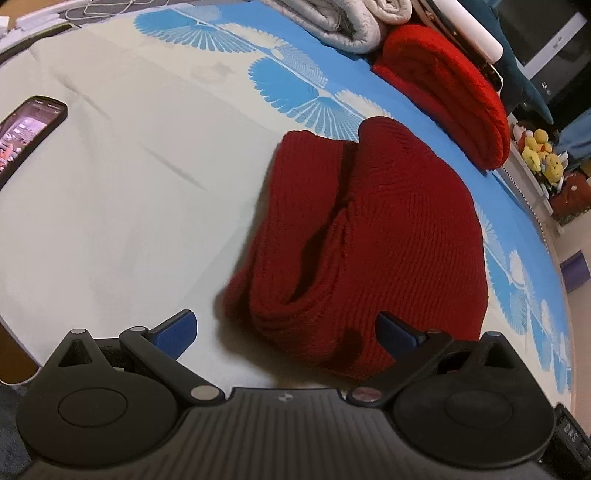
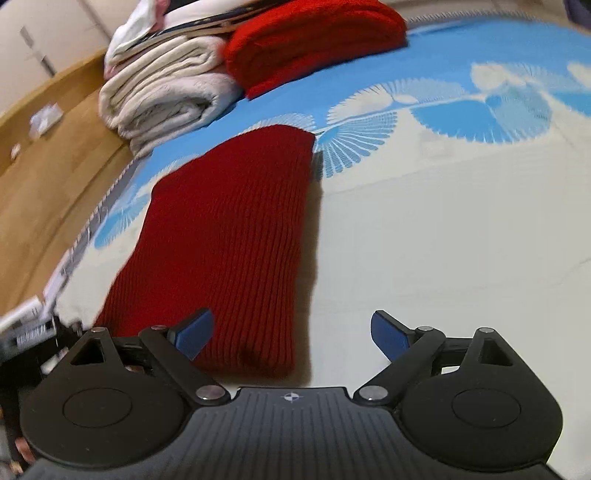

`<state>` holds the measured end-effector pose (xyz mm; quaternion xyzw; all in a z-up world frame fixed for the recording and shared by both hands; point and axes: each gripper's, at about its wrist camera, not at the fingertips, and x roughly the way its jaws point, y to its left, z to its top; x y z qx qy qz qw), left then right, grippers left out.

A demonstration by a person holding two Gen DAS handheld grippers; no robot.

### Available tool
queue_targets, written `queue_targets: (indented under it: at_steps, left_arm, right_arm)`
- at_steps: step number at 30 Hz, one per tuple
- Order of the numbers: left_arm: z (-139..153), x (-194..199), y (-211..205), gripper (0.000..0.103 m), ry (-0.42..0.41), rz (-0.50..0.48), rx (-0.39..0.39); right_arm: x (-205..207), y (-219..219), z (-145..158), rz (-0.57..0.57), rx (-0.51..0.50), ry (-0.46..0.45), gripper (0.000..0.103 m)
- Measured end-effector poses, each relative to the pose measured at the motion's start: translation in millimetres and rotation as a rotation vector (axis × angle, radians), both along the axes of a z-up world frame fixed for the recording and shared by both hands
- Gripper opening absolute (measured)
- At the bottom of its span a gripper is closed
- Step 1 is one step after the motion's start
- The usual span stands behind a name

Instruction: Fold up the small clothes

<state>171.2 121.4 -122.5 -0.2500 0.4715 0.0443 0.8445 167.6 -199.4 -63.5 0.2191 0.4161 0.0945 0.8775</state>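
Observation:
A dark red ribbed knit garment (image 1: 369, 240) lies folded in thick layers on the bed sheet (image 1: 129, 184). In the right wrist view it (image 2: 229, 240) looks like a long flat strip. My left gripper (image 1: 288, 332) is open, hovering at the garment's near edge; its blue fingertips (image 1: 177, 328) hold nothing. My right gripper (image 2: 291, 332) is open and empty at the garment's near right corner, with one blue fingertip (image 2: 195, 332) over the knit and the other over bare sheet.
A folded bright red knit (image 1: 454, 92) and folded grey-white cloths (image 1: 332, 22) are stacked at the far end; they also show in the right wrist view (image 2: 314, 40) (image 2: 162, 92). A phone (image 1: 26, 133) lies at the left. Wooden floor (image 2: 48, 177) lies beyond the bed edge.

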Motion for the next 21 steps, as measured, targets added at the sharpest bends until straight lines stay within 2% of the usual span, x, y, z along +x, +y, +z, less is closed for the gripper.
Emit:
queue_targets:
  at_steps: [2,10,16,21]
  left_arm:
    - [-1,3,-2,0.103,0.004,0.002,0.02]
    - [-14,8,4,0.103,0.087,0.089,0.045]
    - [-17,12,0,0.103,0.096,0.098,0.091]
    - [-26,16,3,0.103,0.121,0.147,0.046]
  right_arm:
    - [8,-1,-2,-0.006,0.004,0.004,0.093]
    - [33,10,-11,0.05,-0.099,0.032,0.093]
    - [58,19,-8,0.101,-0.162,0.039,0.093]
    - [105,20,6,0.122,-0.187,0.021,0.096]
